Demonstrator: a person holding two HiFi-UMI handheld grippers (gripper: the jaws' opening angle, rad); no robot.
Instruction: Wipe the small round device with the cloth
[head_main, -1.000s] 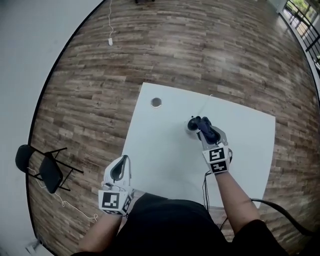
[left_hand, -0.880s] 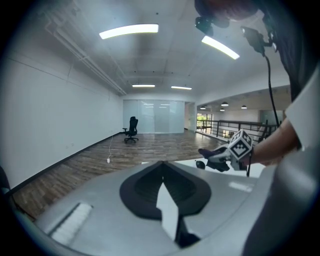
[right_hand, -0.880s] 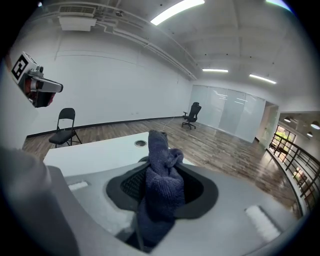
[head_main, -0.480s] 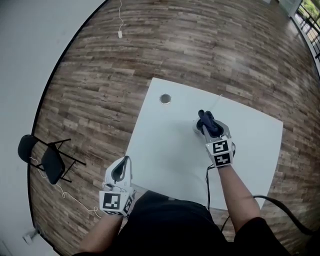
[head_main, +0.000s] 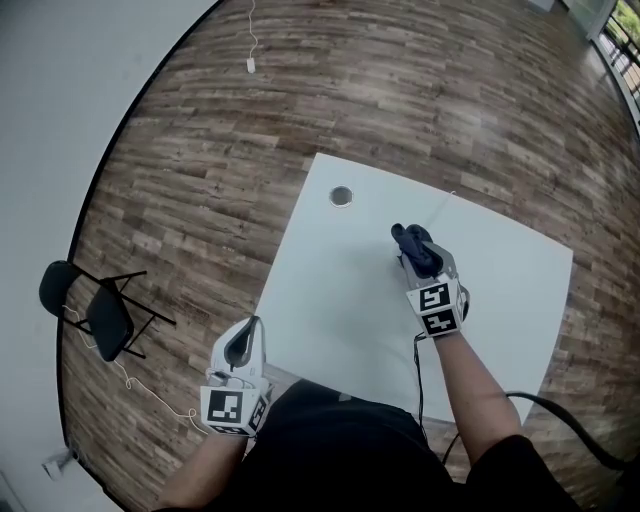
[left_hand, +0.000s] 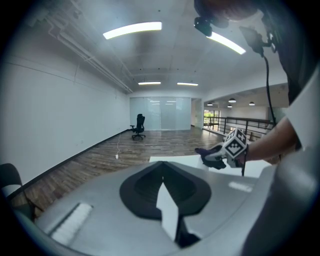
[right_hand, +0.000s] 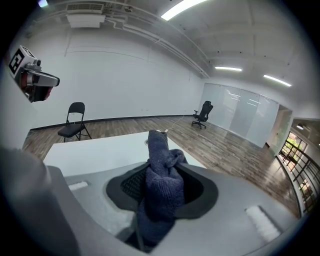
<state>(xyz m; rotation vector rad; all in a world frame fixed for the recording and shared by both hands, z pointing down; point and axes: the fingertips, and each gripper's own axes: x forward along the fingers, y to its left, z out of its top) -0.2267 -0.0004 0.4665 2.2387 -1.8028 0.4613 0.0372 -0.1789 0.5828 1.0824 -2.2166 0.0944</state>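
The step in hand looks like the approach: the cloth is gripped and over the tabletop, but the wipe itself is not yet begun. The right tool (head_main: 413, 262) is clenched on the dark blue cloth (head_main: 410, 240). The cloth stands bunched out of the jaws, and the right gripper view shows the wad filling the gap between them. Whether the cloth touches the surface below I cannot tell.

The device (head_main: 341, 196), a small grey disc, lies flat on the white tabletop (head_main: 340, 295) near its far left corner. It sits at about 10 o'clock from the cloth and clearly apart from it, with bare surface between. A thin cable (head_main: 440, 208) runs toward the far edge at about 1 o'clock from the cloth. The left tool (head_main: 247, 328) hangs off the near left edge of the tabletop, at about 7 o'clock from the device. Its jaws are closed together on nothing, well away from the work.

The next move, as I judge it, calls for taking the right tool toward 10 o'clock and lowering it. The cloth's free end, not the jaw tips, should land on the disc's top, followed by light strokes across it. The disc may be loose and slide under the rub, so the left tool could come across to steady its rim
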